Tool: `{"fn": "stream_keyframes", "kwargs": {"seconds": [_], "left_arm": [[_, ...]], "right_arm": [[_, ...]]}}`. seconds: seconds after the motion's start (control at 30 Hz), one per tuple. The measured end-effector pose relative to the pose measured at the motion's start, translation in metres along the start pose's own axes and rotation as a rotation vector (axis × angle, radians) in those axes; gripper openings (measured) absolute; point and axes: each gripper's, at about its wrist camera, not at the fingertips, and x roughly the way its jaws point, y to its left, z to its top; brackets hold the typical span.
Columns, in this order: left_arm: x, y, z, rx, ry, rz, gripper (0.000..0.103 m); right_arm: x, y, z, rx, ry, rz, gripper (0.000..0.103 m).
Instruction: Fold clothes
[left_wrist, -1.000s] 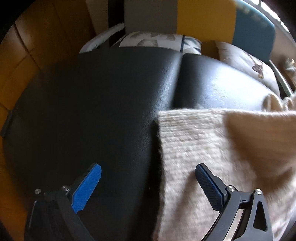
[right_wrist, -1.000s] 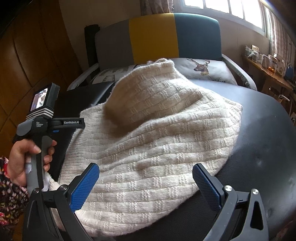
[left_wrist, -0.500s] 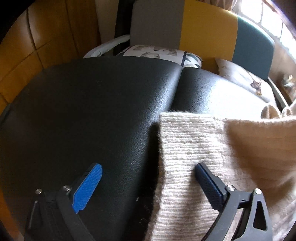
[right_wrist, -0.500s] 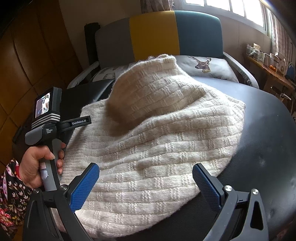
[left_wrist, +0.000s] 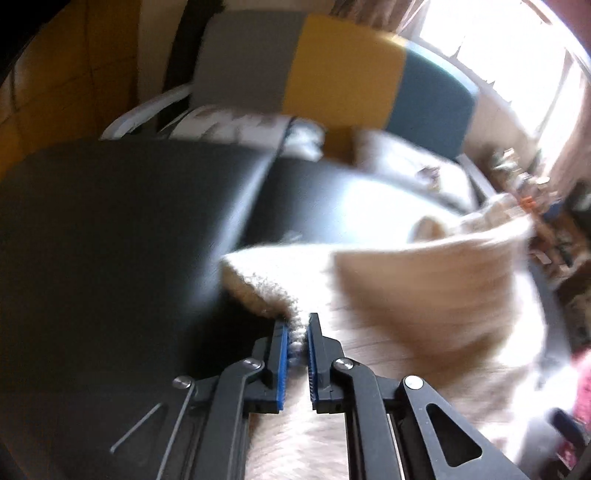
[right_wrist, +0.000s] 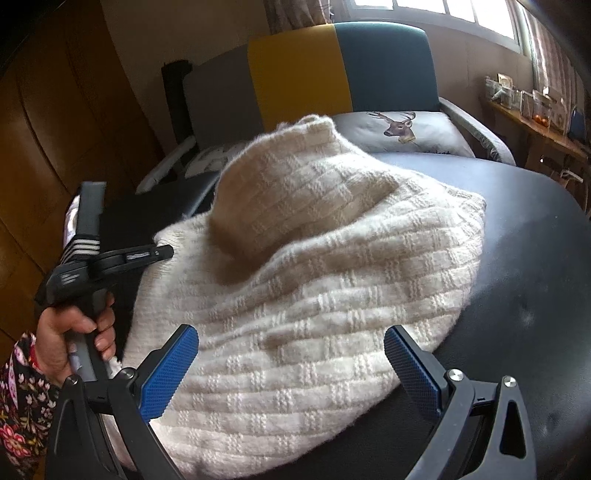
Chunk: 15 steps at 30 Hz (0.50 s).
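Note:
A cream knitted sweater (right_wrist: 325, 280) lies bunched on a black leather surface (right_wrist: 535, 280), with a raised hump in its middle. My left gripper (left_wrist: 297, 332) is shut on the sweater's left edge (left_wrist: 258, 288), with the fabric pinched between the blue pads. In the right wrist view the left gripper (right_wrist: 162, 253) touches the sweater's left side, held by a hand. My right gripper (right_wrist: 291, 354) is open and empty, just above the sweater's near edge.
A grey, yellow and teal chair back (right_wrist: 306, 77) stands behind the surface, with a deer-print cushion (right_wrist: 402, 129) on its seat. Wooden panels (right_wrist: 55, 129) are on the left. A cluttered wooden shelf (right_wrist: 532, 110) is at the right under a window.
My left gripper has closed on the sweater's left edge, and its view is now blurred by motion. My right gripper has stayed open and barely moved.

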Motion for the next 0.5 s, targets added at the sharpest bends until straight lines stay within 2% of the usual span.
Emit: {"fn": "stream_keyframes", "kwargs": {"seconds": [0.13,0.23,0.37,0.43,0.5], "left_arm": [[-0.047,-0.035,0.006,0.064,-0.075,-0.174,0.009],[-0.085,-0.064,-0.007,0.095,-0.092,-0.33,0.009],[-0.105,-0.107,-0.022,0.149,-0.059,-0.514,0.009],[-0.101,-0.12,-0.029,0.172,-0.031,-0.563,0.009],[-0.092,-0.141,-0.052,0.202,0.033,-0.588,0.009]], "right_arm": [[-0.012,-0.012,0.015,0.059,-0.052,0.029,0.103],[-0.025,-0.023,0.025,0.108,-0.09,0.042,0.103],[-0.05,-0.043,0.034,0.177,-0.157,0.053,0.103],[-0.062,-0.056,0.036,0.221,-0.172,0.081,0.103],[-0.069,-0.069,0.039,0.268,-0.159,0.141,0.103]]}}
